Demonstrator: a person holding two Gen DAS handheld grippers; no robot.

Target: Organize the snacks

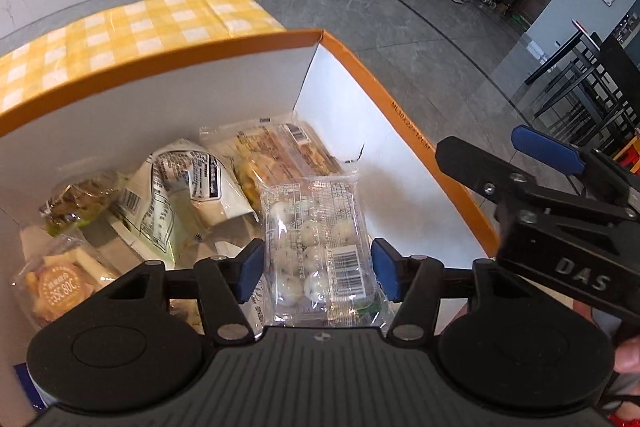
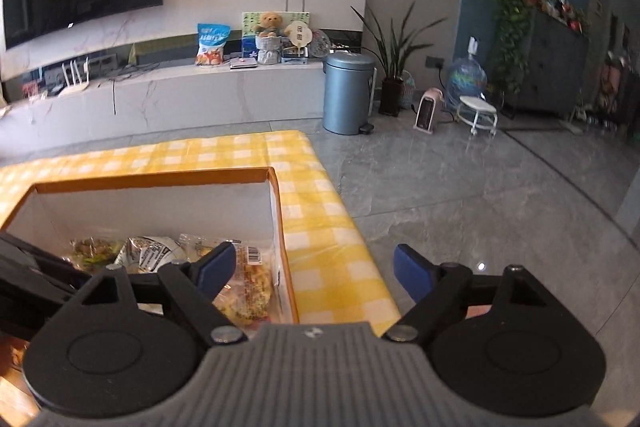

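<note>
An orange-rimmed white box [image 1: 160,63] stands on a yellow checked tablecloth [image 1: 140,23] and holds several snack packs. A clear pack of white round sweets [image 1: 316,243] lies on top of them, between the blue pads of my left gripper [image 1: 318,269]. The pads stand just off its edges, so the gripper is open. My right gripper [image 1: 488,147] hovers over the box's right rim. In the right wrist view my right gripper [image 2: 314,273] is open and holds nothing, above the box wall [image 2: 280,239] and the cloth. A biscuit pack [image 2: 248,283] shows below its left finger.
Other packs in the box: a white bag [image 1: 176,187], a green pack [image 1: 76,203], an orange-labelled pack [image 1: 60,287]. The table edge [image 2: 360,247] drops to grey floor on the right. A blue bin [image 2: 348,93], a plant [image 2: 394,67] and a stool [image 2: 478,111] stand beyond.
</note>
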